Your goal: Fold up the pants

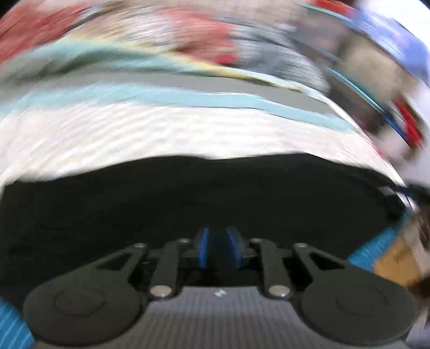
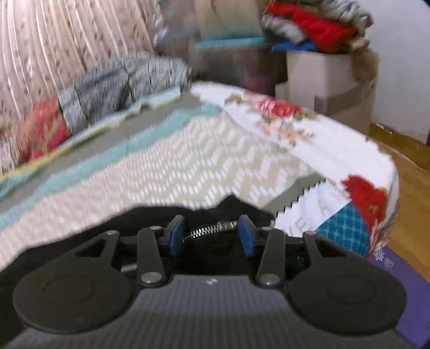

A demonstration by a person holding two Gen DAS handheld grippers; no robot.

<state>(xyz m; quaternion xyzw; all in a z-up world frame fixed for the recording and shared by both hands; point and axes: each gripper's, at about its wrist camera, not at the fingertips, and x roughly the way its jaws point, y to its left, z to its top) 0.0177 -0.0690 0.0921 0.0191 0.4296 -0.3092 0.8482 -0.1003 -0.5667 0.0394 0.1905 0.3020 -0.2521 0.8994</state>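
Observation:
The black pants (image 1: 188, 201) lie spread on a white zigzag-patterned bed cover (image 1: 161, 128) and fill the lower half of the blurred left wrist view. My left gripper (image 1: 219, 249) hovers over them, its blue pads (image 1: 204, 249) a narrow gap apart; I see only dark cloth behind that gap. In the right wrist view the pants (image 2: 150, 214) show as a dark edge by the bed's corner. My right gripper (image 2: 211, 236) stands open over them, and the pants' metal zipper (image 2: 207, 230) runs across the space between its blue pads (image 2: 176, 236).
A floral sheet (image 2: 295, 120) hangs over the bed's right corner. A folded grey blanket (image 2: 121, 80) and a red cloth (image 2: 43, 128) lie at the back. Cardboard boxes (image 2: 322, 80) carry a clothes pile (image 2: 317, 24). Wooden floor (image 2: 411, 188) and a purple mat (image 2: 397, 273) lie on the right.

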